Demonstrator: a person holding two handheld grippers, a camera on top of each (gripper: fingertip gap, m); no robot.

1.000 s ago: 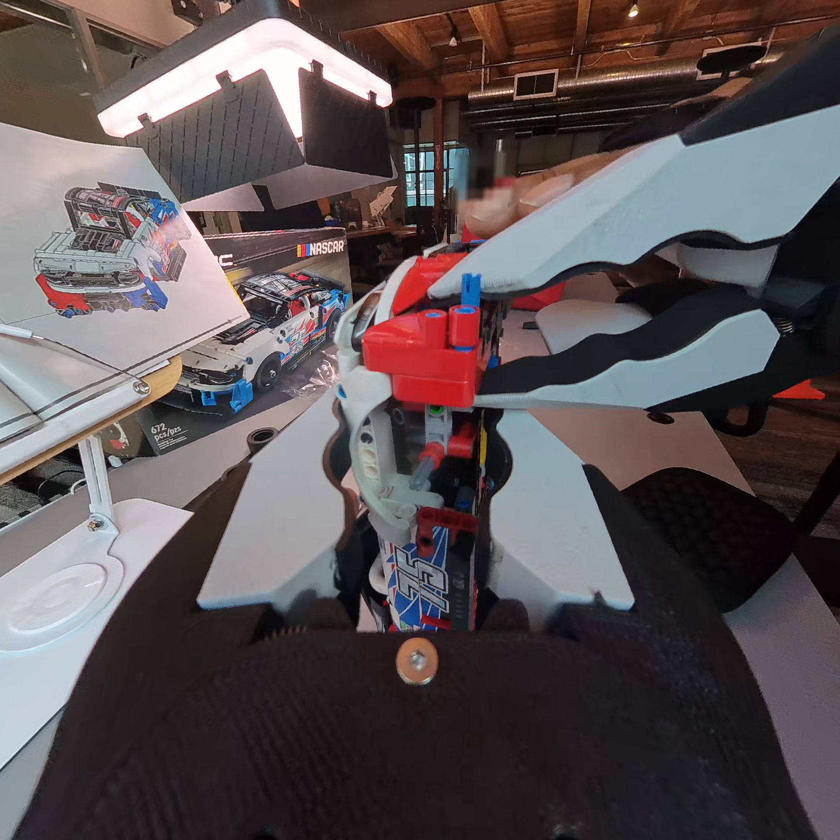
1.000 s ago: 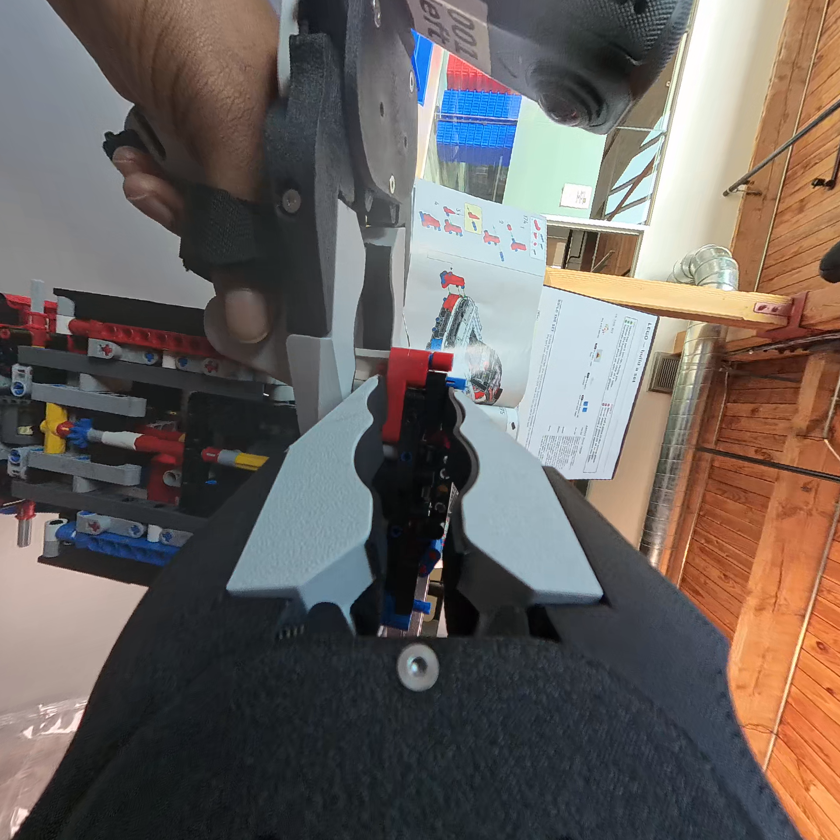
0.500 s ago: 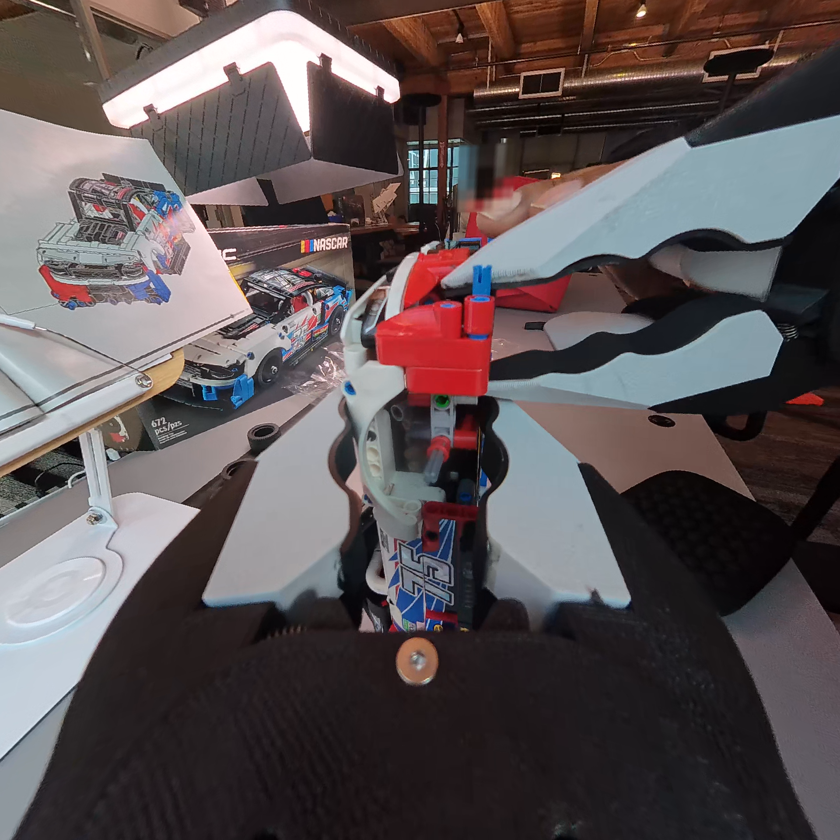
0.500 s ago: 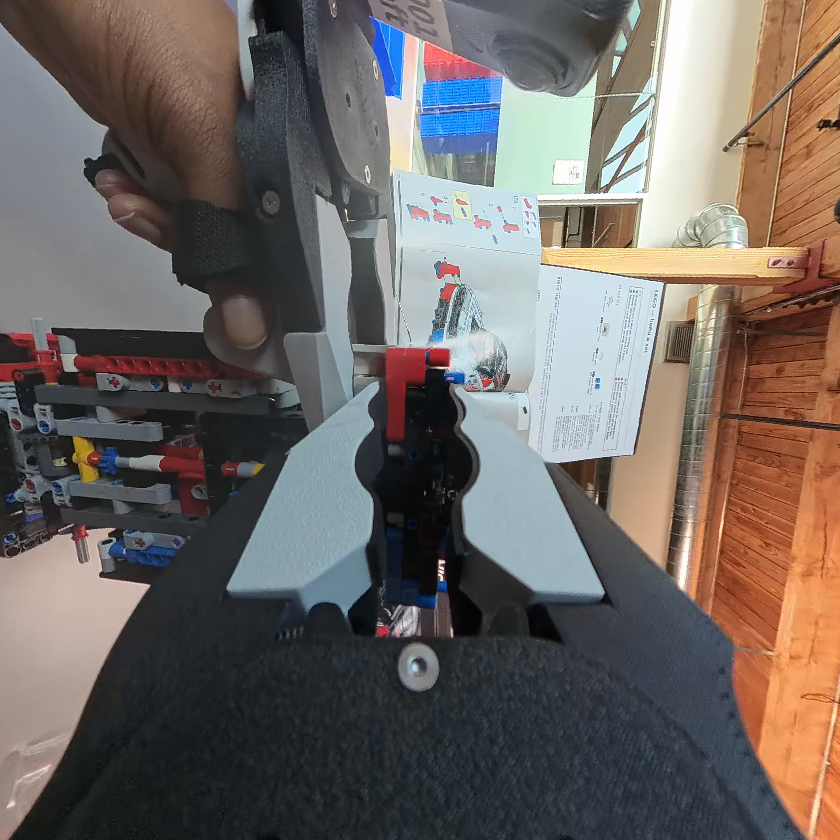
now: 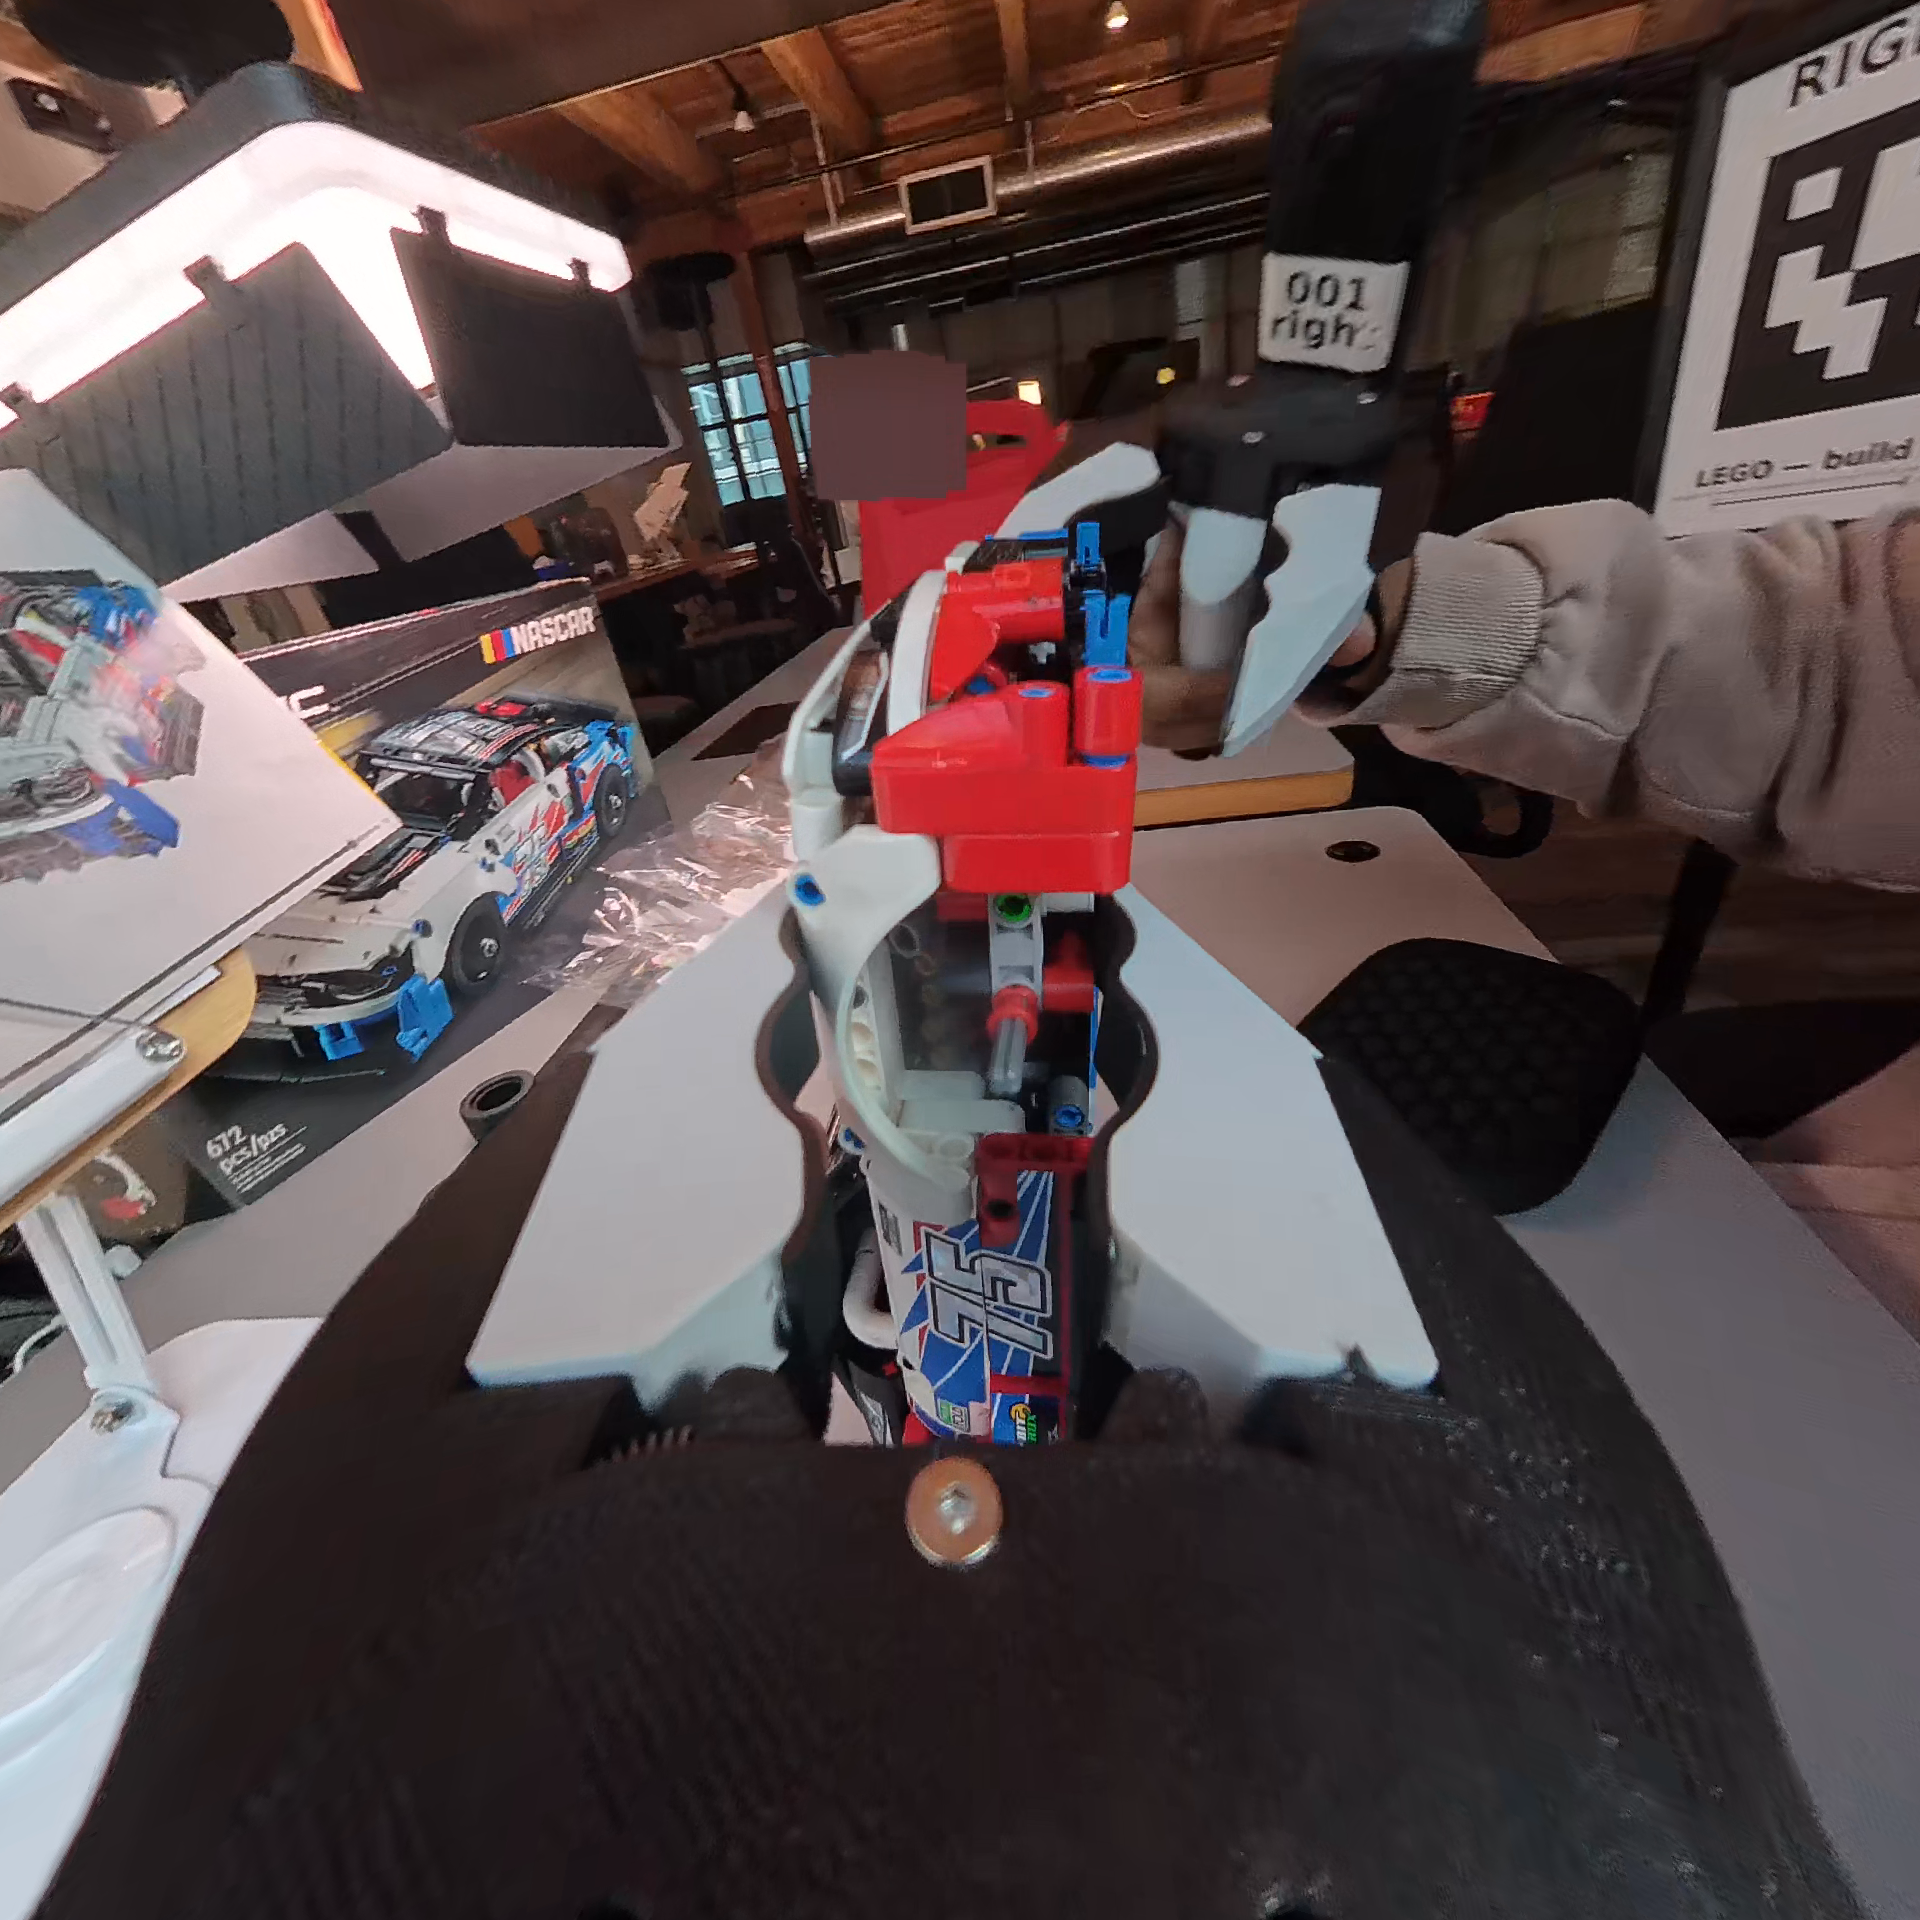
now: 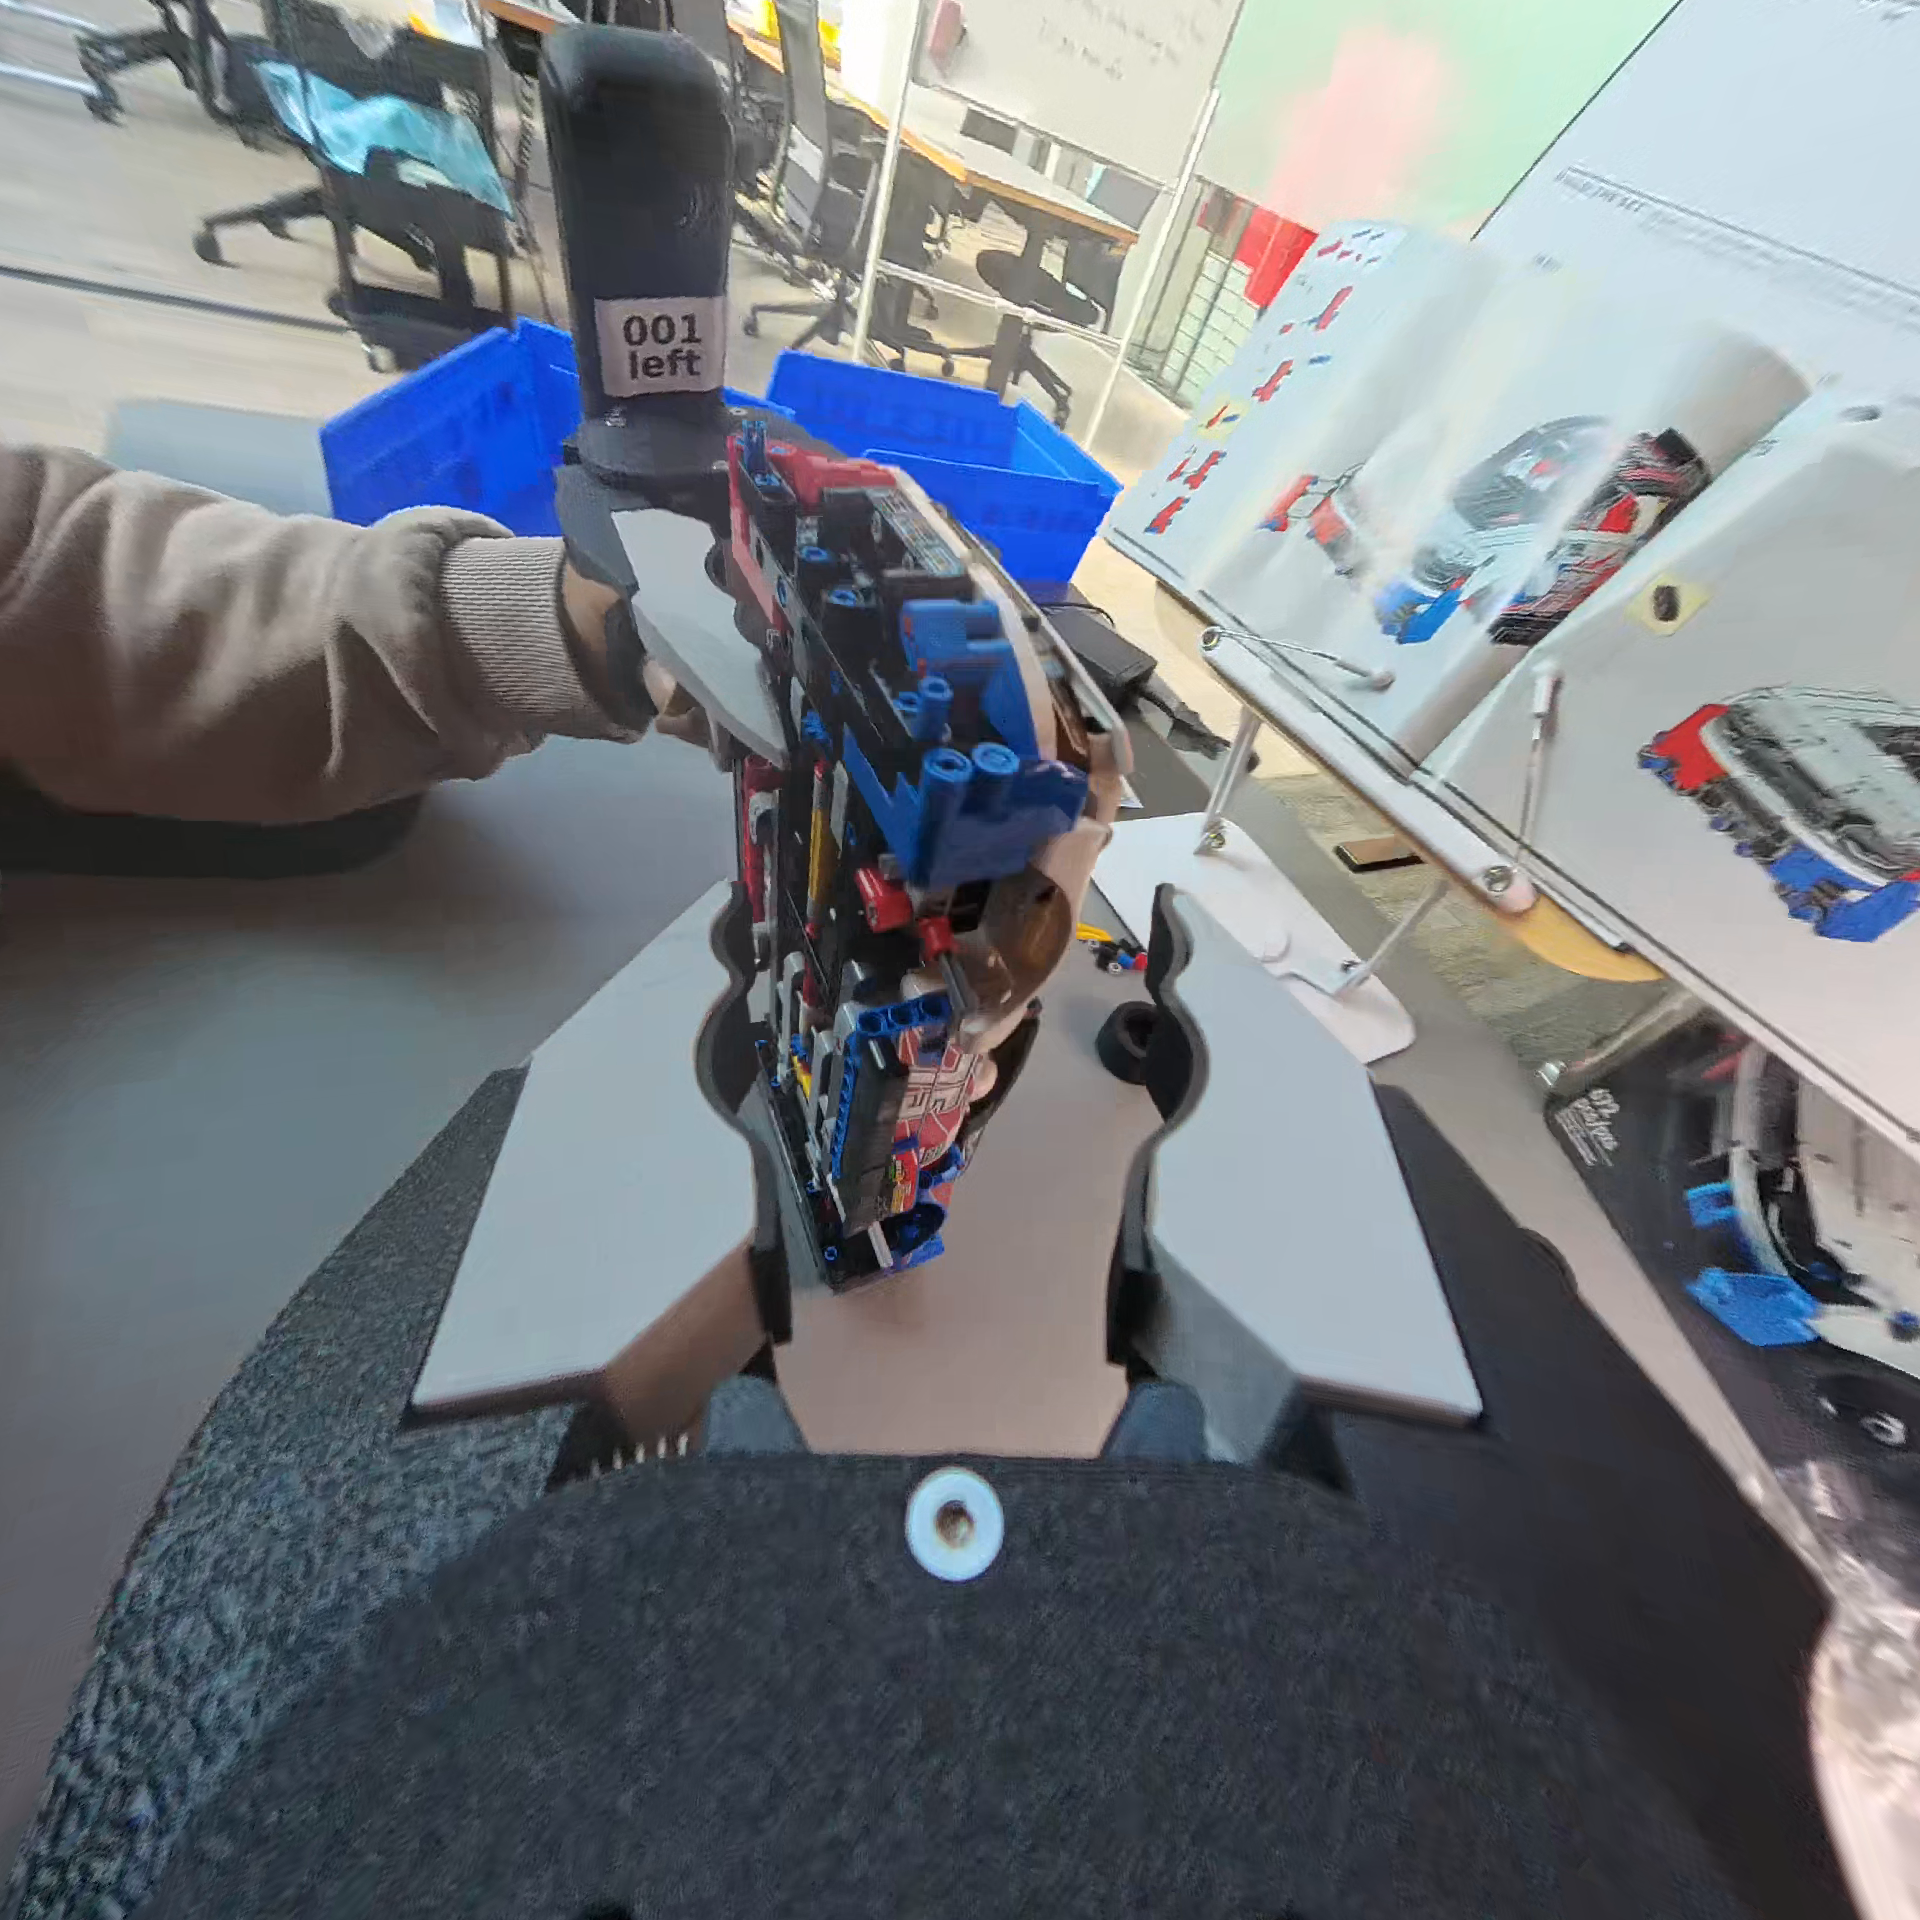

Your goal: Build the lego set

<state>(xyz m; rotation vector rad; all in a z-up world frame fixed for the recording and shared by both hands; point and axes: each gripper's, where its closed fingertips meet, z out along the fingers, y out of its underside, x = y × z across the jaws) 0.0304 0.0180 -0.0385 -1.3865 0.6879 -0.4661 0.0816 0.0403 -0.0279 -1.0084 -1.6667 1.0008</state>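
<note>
The left gripper [image 5: 961, 1049] is clamped on the half-built red, white & blue plastic lego car body [image 5: 966, 935], held on edge above the grey table [image 5: 1299, 862]. The right gripper [image 6: 951, 997] has its jaws wide, with nothing between them. Next grip prob. wants the flat grey fingers [image 6: 1262, 1174] squeezing a rigid beam, not the curved glossy white arch or protruding pins, w/ left holding firm; hard studded plastic likely slips on smooth pads.
</note>
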